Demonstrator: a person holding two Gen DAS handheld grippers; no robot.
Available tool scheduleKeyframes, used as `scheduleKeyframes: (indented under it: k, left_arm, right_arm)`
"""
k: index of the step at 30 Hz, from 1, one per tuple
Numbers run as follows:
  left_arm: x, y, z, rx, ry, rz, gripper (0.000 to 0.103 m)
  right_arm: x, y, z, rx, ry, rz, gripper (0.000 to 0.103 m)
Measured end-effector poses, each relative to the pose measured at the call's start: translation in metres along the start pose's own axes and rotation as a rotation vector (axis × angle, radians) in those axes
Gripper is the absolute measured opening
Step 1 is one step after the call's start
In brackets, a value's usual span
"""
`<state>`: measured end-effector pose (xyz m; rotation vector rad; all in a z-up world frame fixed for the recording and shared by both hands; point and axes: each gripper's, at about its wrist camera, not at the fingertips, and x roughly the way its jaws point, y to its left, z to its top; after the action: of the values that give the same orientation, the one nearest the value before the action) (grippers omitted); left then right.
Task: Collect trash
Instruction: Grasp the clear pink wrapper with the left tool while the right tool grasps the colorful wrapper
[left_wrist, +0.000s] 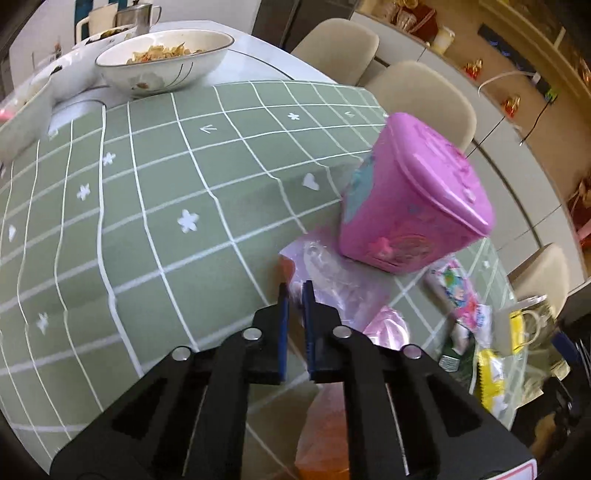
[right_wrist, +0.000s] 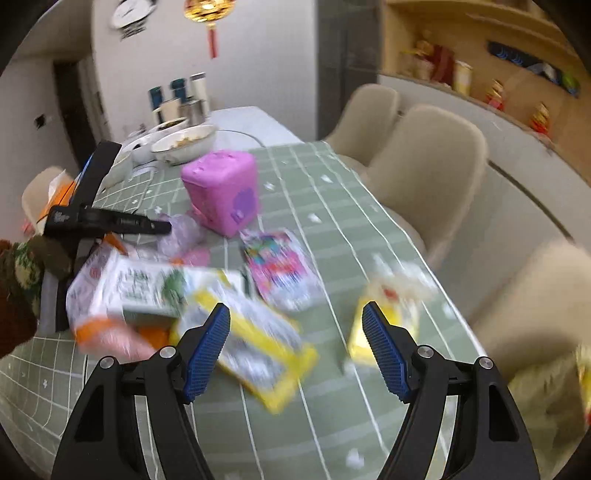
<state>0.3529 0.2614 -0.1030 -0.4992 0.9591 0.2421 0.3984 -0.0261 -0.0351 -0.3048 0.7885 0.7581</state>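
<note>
Green checked oilcloth covers the bench (left_wrist: 155, 206), and on it the left hand-held gripper (left_wrist: 295, 295) stands with its blue pads drawn almost together at the edge of a clear, crinkled plastic wrapper (left_wrist: 332, 273); whether any film is actually caught between them cannot be told. That wrapper looks feather-light, limp and slippery, so a raised fold is probably the best hold. The right hand-held gripper (right_wrist: 295, 325) is spread wide and empty above a yellow-edged snack packet (right_wrist: 258, 350), flat and thin, likely easiest to nip at a lifted corner. Near it lie a pink printed packet (right_wrist: 280, 273), a white and green carton (right_wrist: 147, 288) and another yellow wrapper (right_wrist: 384, 325). Beyond stand a rigid pink lidded box (left_wrist: 413, 199), a bowl of scraps (left_wrist: 166, 59), beige chairs (right_wrist: 424, 177) and a shelved wall.
</note>
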Motion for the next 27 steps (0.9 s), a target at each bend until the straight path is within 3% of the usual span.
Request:
scheduleKeyframes:
  k: [3,7,9,13,18,19,21,22,27]
  left_arm:
    - [-0.017,-0.002,-0.015,-0.035,-0.006,-0.038,0.003]
    - [-0.04,0.002,-0.036,-0.077,-0.011,-0.104,0.002]
    - [-0.049,0.004,-0.048,-0.084,-0.005,-0.125,0.002]
    - [-0.053,0.007,-0.064,-0.095,0.017,-0.124,0.002]
    - [-0.049,0.013,-0.072,-0.123,0.012,-0.149,0.002]
    - [-0.048,0.015,-0.072,-0.129,0.01,-0.152,0.002]
    - [-0.046,0.016,-0.07,-0.135,0.008,-0.16,0.002]
    - [-0.045,0.017,-0.069,-0.132,0.006,-0.157,0.002]
    - [-0.033,0.017,-0.061,-0.132,0.016,-0.127,0.008]
  right_arm:
    - [0.028,0.009,0.027,-0.044,0.031,0.039,0.07]
    - [0.084,0.016,0.063,-0.054,0.152,0.109,0.07]
    - [0.113,0.02,0.073,-0.073,0.22,0.105,0.07]
    - [0.146,0.024,0.076,-0.109,0.3,0.038,0.07]
    - [0.16,0.017,0.063,-0.076,0.359,0.035,0.07]
    - [0.159,0.016,0.061,-0.078,0.356,0.035,0.066]
    - [0.154,0.014,0.059,-0.074,0.341,0.039,0.046]
    - [0.149,0.013,0.059,-0.07,0.335,0.056,0.026]
    - [0.11,0.005,0.057,-0.016,0.247,0.085,0.017]
